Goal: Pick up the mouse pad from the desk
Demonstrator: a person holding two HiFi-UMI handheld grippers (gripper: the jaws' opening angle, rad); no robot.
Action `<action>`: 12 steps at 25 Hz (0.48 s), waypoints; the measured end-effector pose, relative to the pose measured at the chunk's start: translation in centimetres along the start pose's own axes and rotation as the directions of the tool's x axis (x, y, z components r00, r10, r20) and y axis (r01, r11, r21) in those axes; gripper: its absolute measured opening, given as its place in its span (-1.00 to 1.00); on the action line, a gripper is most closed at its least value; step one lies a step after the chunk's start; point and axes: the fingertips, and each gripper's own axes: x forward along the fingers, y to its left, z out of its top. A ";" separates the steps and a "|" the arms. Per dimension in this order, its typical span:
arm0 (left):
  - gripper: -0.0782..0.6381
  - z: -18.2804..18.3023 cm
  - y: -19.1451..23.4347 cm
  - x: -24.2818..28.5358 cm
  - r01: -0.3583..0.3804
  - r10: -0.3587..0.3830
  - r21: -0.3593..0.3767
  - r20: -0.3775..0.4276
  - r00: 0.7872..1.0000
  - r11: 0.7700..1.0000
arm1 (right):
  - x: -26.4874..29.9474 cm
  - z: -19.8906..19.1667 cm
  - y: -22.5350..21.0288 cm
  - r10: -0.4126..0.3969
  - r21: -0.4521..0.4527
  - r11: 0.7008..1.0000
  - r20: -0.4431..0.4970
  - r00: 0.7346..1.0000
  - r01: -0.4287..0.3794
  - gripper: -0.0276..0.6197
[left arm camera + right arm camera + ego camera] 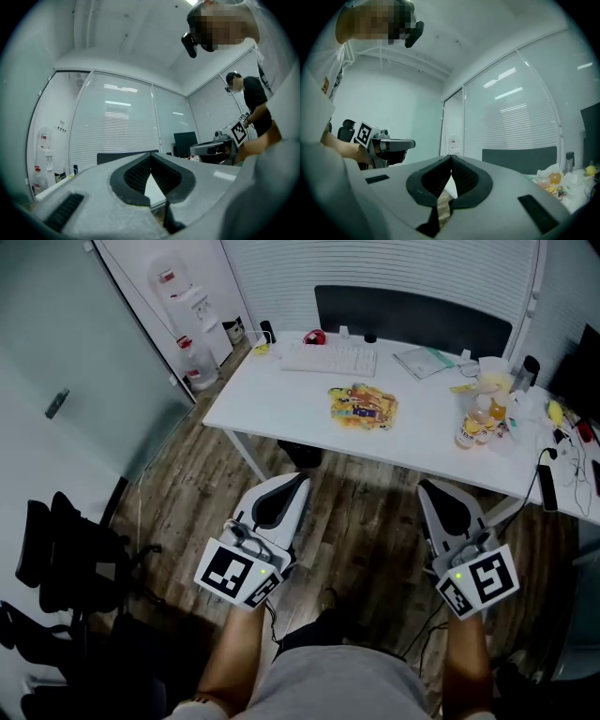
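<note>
Left gripper (296, 482), right gripper (427, 487): jaws closed, empty, held short of the bench (272, 399), likely for approach. Mouse pad (362, 406): probably the colourful flat piece mid-bench, untouched, well apart from both.

The left gripper (151, 157) has its jaws pressed tight together, with nothing between them. Far behind it stands a white desk (49, 191), and a water cooler (44, 157) is on the far left. The right gripper (197, 149) is on the right.
</note>
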 end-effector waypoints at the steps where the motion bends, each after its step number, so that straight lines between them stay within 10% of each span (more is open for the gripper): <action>1: -0.74 -0.2 0.9 0.4 0.005 -0.005 0.001 -0.001 1.000 1.000 | 0.9 -0.1 -0.3 -0.007 0.000 1.000 -0.003 1.000 0.007 -0.88; 12: -0.74 -2.1 9.4 3.9 0.051 -0.051 -0.014 -0.001 0.999 0.999 | 9.3 -1.4 -1.9 -0.062 -0.004 0.998 -0.042 0.997 0.062 -0.88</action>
